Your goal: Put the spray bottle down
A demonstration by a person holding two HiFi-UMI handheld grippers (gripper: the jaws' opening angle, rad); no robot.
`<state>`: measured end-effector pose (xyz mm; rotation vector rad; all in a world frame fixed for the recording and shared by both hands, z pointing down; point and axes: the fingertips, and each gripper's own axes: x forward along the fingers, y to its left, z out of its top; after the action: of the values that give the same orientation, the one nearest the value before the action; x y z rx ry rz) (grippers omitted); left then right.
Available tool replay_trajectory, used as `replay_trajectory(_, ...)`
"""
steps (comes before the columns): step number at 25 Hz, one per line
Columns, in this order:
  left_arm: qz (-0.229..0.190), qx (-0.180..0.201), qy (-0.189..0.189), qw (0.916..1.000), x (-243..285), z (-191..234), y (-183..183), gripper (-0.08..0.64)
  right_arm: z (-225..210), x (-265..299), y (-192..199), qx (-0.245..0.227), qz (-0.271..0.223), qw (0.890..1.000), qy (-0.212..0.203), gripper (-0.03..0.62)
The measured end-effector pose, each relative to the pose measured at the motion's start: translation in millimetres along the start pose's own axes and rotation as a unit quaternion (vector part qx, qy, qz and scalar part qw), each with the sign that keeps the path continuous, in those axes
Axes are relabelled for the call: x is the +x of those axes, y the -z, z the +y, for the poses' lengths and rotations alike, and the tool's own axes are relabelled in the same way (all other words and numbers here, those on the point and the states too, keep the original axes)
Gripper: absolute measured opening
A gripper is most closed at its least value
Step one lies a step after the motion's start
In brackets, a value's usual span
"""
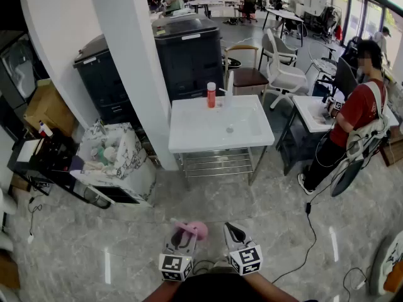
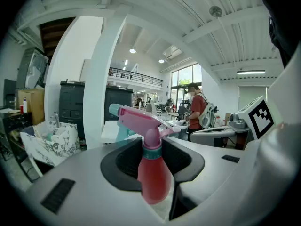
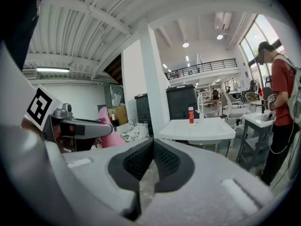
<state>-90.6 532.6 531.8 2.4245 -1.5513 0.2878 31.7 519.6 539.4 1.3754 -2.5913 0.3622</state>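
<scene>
A pink spray bottle (image 2: pixel 151 173) with a pink trigger head and a teal collar stands upright between the pads of my left gripper (image 2: pixel 153 166), which is shut on its body. In the head view the spray bottle (image 1: pixel 192 230) and the left gripper (image 1: pixel 182 236) sit low at the bottom centre, above the grey floor. My right gripper (image 1: pixel 233 231) hangs just to their right, and in its own view the right gripper (image 3: pixel 151 158) has its pads meeting with nothing between them. The pink bottle (image 3: pixel 108 136) shows at that view's left.
A white table (image 1: pixel 189 137) stands ahead with a small red bottle (image 1: pixel 211 95) at its far edge. A white pillar (image 1: pixel 135 68) and black cabinets (image 1: pixel 189 52) lie behind it. A cart with a patterned bag (image 1: pixel 113 156) is at the left; a person (image 1: pixel 352 115) stands at the right.
</scene>
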Motion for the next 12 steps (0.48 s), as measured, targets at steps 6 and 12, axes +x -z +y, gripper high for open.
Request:
replay_trajectory(6, 0.001, 0.004, 0.001, 1.0, -13.2, 18.4, 0.4, 0.143, 28.4, 21.3, -4.4, -0.019, -0.004, 1.0, -0.01, -0.003)
replay_trajectory(12, 0.007, 0.014, -0.013, 0.9998, -18.9, 30.3, 0.3, 0.143, 36.8, 31.2, -13.0, -0.018, -0.018, 1.0, -0.013, -0.003)
